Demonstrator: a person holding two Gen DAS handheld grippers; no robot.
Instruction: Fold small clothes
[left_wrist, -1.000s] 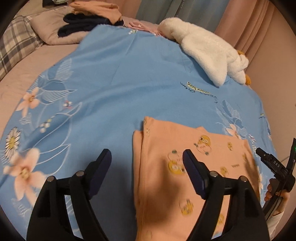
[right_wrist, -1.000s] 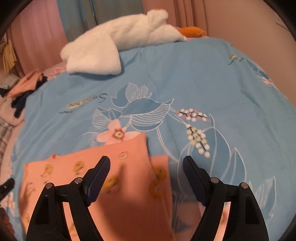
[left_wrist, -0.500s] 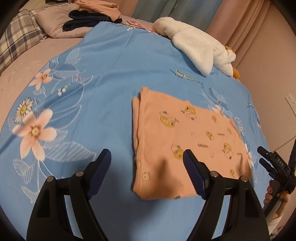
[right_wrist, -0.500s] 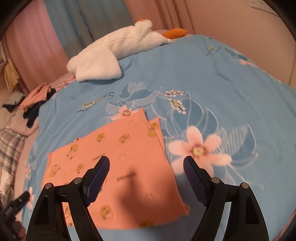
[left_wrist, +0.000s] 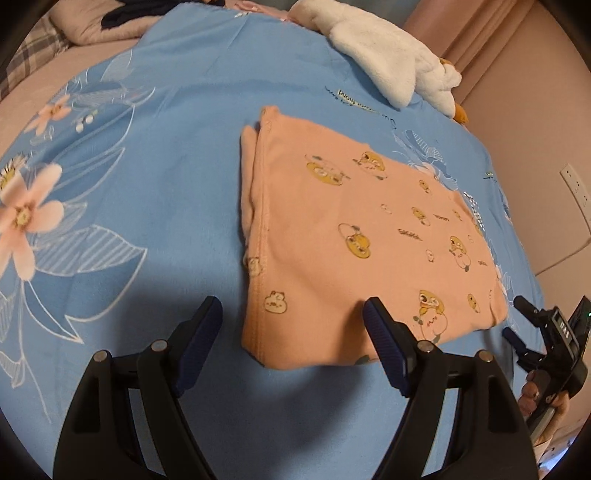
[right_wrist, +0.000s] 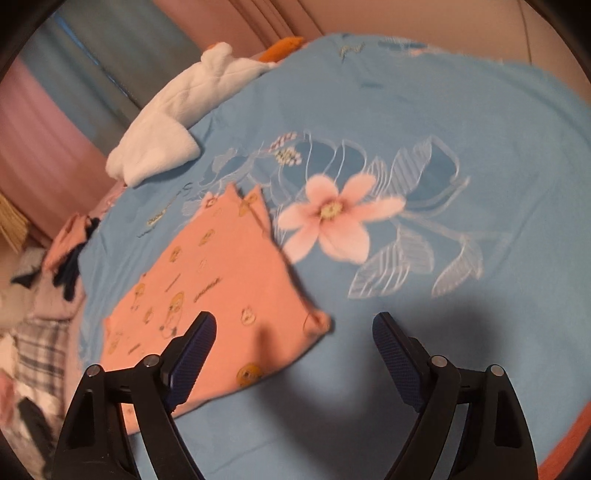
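Observation:
A small peach garment (left_wrist: 354, 236) with yellow cartoon prints lies folded flat on the blue floral blanket (left_wrist: 147, 147). My left gripper (left_wrist: 293, 317) hovers open above its near left corner, nothing between the fingers. The right wrist view shows the same garment (right_wrist: 218, 280) at lower left. My right gripper (right_wrist: 293, 332) hangs above its near right corner with its jaws opening, and the fingers grip nothing. The right gripper (left_wrist: 517, 343) also shows at the left wrist view's right edge, held by a hand.
A white plush goose (left_wrist: 395, 62) lies at the blanket's far edge, also seen as plush goose (right_wrist: 177, 122). A pile of dark and peach clothes (right_wrist: 70, 258) sits on pillows at the left. Pink curtains (right_wrist: 40, 155) and a wall socket (left_wrist: 574, 182) stand behind.
Both grippers have drawn back from the garment toward its near edge, so all of it now shows. The right gripper has rolled and its jaws stand slightly wider.

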